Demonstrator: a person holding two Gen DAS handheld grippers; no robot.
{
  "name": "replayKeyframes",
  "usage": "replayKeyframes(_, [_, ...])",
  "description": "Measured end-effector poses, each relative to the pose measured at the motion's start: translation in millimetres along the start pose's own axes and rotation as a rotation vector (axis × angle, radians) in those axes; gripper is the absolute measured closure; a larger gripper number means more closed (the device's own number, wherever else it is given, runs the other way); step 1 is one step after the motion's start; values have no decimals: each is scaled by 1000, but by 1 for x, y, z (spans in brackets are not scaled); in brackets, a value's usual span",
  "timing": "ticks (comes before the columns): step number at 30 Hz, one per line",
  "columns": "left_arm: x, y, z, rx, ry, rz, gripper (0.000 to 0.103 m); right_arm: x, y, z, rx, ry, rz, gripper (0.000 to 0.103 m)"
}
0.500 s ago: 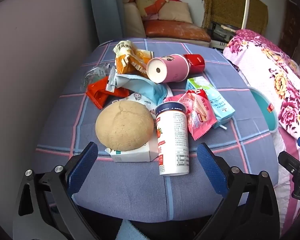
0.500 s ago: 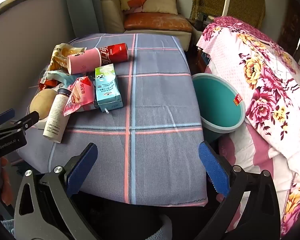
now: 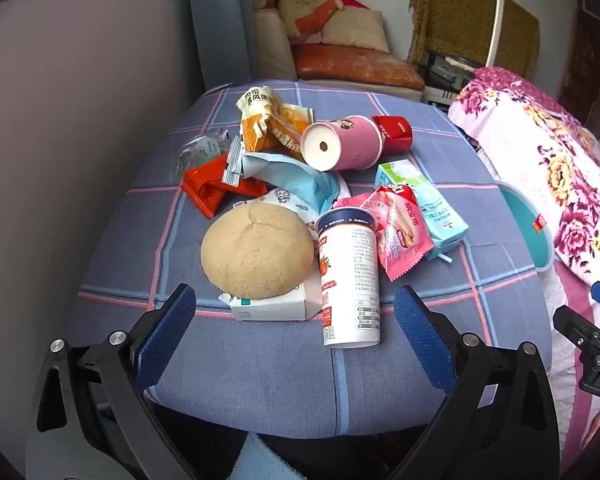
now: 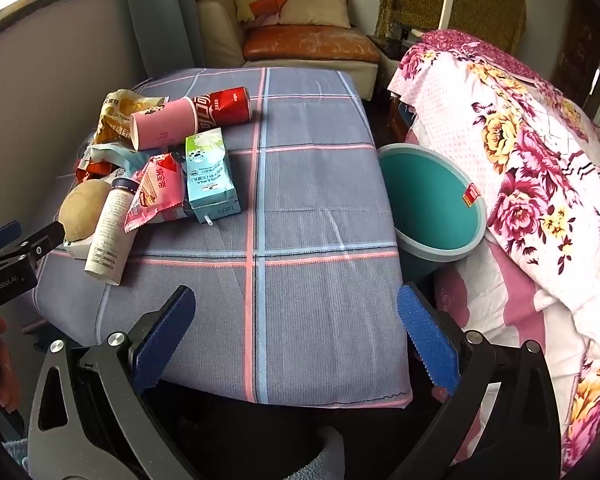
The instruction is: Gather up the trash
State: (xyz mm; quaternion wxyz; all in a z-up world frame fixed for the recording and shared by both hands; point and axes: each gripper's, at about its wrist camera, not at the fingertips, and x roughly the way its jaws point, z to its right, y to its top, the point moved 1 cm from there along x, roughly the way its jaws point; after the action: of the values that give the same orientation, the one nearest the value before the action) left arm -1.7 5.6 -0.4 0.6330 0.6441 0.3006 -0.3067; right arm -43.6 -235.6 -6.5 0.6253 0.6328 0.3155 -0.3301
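Note:
A pile of trash lies on the checked table (image 3: 260,368): a white drink bottle (image 3: 350,276) on its side, a round bun (image 3: 256,256) on a white box (image 3: 272,308), a pink wrapper (image 3: 400,232), a blue milk carton (image 3: 436,208), a pink paper cup (image 3: 340,144), a red can (image 3: 396,132), and orange, red and light-blue wrappers. My left gripper (image 3: 296,324) is open and empty just short of the bottle and bun. My right gripper (image 4: 296,320) is open and empty over the table's near edge, right of the pile (image 4: 160,176). A teal bin (image 4: 432,204) stands right of the table.
A flowered quilt (image 4: 532,152) covers a bed on the right, against the bin. A grey wall (image 3: 60,140) runs along the table's left side. A sofa with cushions (image 4: 300,40) stands beyond the far edge. The table's right half (image 4: 320,184) is bare cloth.

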Motion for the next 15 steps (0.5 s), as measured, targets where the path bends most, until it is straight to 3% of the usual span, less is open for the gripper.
replayKeyframes(15, [2, -1, 1, 4, -10, -7, 4, 6, -2, 6, 12, 5, -14, 6])
